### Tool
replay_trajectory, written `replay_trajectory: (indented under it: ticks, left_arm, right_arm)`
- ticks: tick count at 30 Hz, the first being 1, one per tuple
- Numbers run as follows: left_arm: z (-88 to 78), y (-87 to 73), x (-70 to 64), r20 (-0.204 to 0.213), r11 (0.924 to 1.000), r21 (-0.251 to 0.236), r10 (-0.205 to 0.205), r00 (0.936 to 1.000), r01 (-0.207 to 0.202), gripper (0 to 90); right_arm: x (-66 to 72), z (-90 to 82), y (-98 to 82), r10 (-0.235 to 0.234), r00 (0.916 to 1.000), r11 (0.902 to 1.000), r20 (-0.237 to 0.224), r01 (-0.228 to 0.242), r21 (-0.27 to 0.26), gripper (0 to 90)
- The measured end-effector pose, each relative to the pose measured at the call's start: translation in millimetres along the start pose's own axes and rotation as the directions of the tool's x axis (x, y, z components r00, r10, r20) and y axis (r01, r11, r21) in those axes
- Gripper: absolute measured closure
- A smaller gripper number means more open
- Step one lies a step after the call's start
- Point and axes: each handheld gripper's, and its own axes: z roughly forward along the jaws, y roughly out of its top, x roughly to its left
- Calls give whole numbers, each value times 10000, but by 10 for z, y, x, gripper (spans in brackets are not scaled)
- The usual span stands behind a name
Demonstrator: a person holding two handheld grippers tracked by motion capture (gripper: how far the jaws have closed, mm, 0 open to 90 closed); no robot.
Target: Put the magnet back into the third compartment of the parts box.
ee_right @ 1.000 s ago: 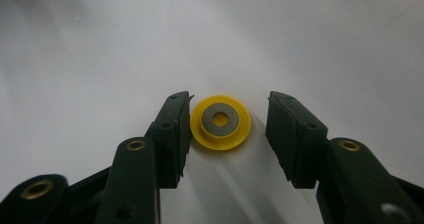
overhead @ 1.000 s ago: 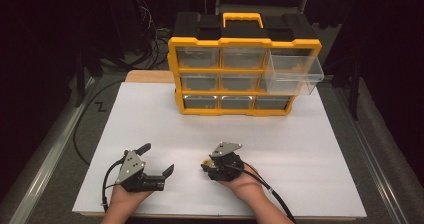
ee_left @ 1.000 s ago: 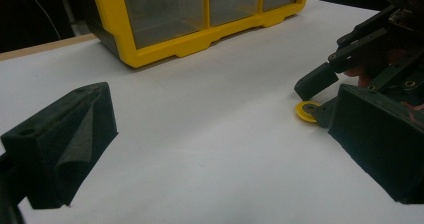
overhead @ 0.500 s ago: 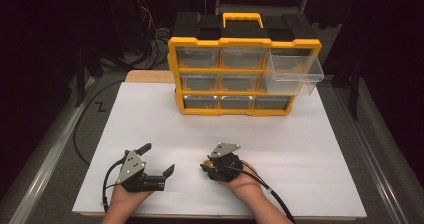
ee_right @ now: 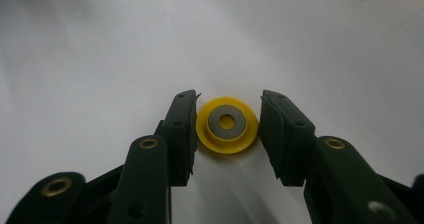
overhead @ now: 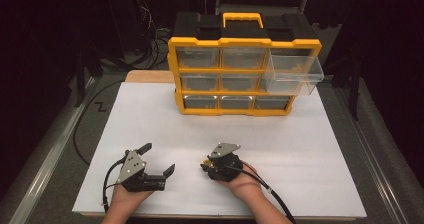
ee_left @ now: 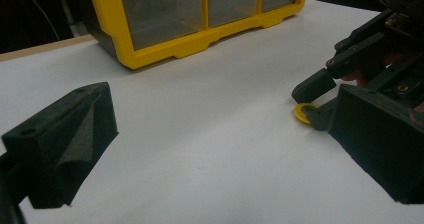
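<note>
The tabletop (overhead: 310, 149), covered in a white sheet, carries a yellow drawer cabinet (overhead: 243, 76) at its far side, with one clear drawer (overhead: 294, 74) pulled out at the cabinet's upper right. Nearer the person, the left gripper (overhead: 159, 159) rests with its jaws wide and holds nothing. The right gripper (ee_right: 227, 126) has just been closing its jaws around a small yellow disc (ee_right: 227, 125) lying flat on the sheet; the left pad touches the disc's rim, the right is just beside it, so the grip looks nearly made, not yet firm. Bare sheet lies between the disc and the cabinet, leaving open room to carry it toward the drawer; the sheet's near edge is close behind both hands.
</note>
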Motion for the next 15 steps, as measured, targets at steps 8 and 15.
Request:
replay_trajectory:
  ticks: [8,15]
  left_arm:
    - [-4,0,2,9,10000,-16,-20,10000,20,2]
    - [-9,1,11,-6,10000,0,-7,10000,7,2]
  right_arm:
    - [1,-3,-4,-1,10000,10000,61,1,-37,649]
    - [3,-21,0,-16,10000,9999,21,16,-101,650]
